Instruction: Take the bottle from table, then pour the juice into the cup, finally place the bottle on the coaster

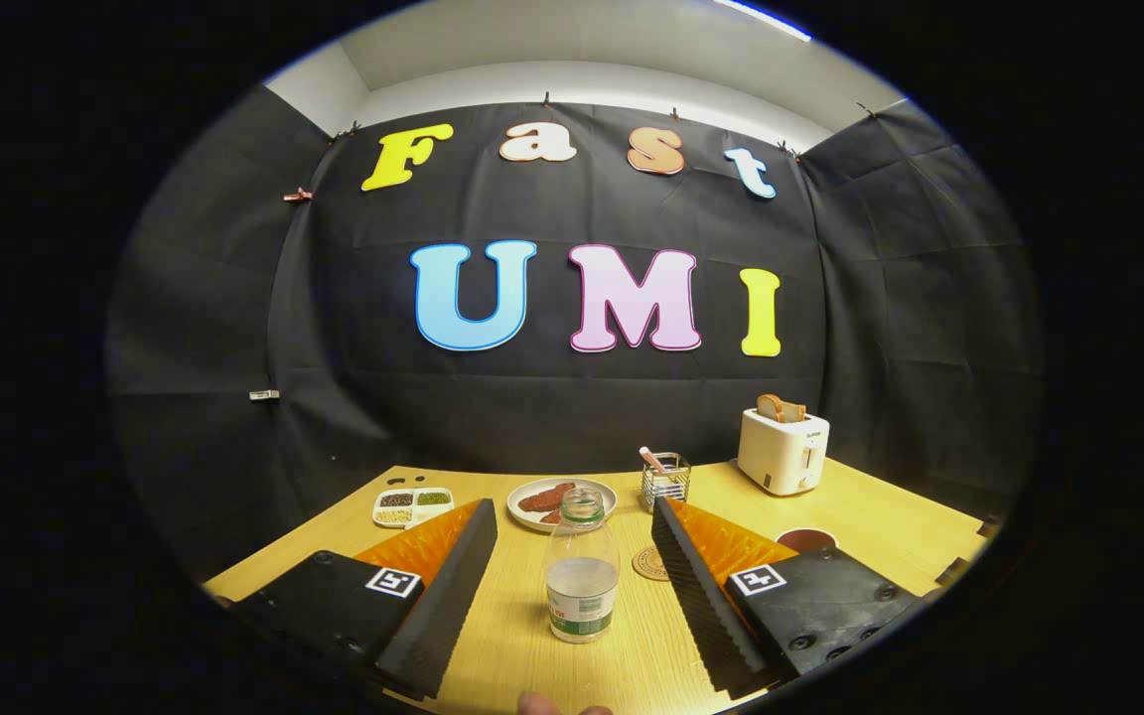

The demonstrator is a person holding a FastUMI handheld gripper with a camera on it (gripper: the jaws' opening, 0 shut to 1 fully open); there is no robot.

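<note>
While standing upright low centre between wide-open gripper [572,596] fingers, untouched, bottle [581,566] judged light, thin-walled, capless, part-full, slippery; best taken mid-body above label, squeezed gently.

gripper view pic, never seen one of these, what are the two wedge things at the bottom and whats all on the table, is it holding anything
The camera rides on a hand-held gripper and looks forward along its two fingers, the wedges you see. They are spread wide and hold nothing. The clear bottle, uncapped and partly filled, stands upright on the wooden table between the fingers, touching neither. Just beyond it, by the right finger, lies a round coaster, and further right a dark cup. Behind are a plate of food, a divided snack tray, a wire holder and a toaster with bread.
</note>
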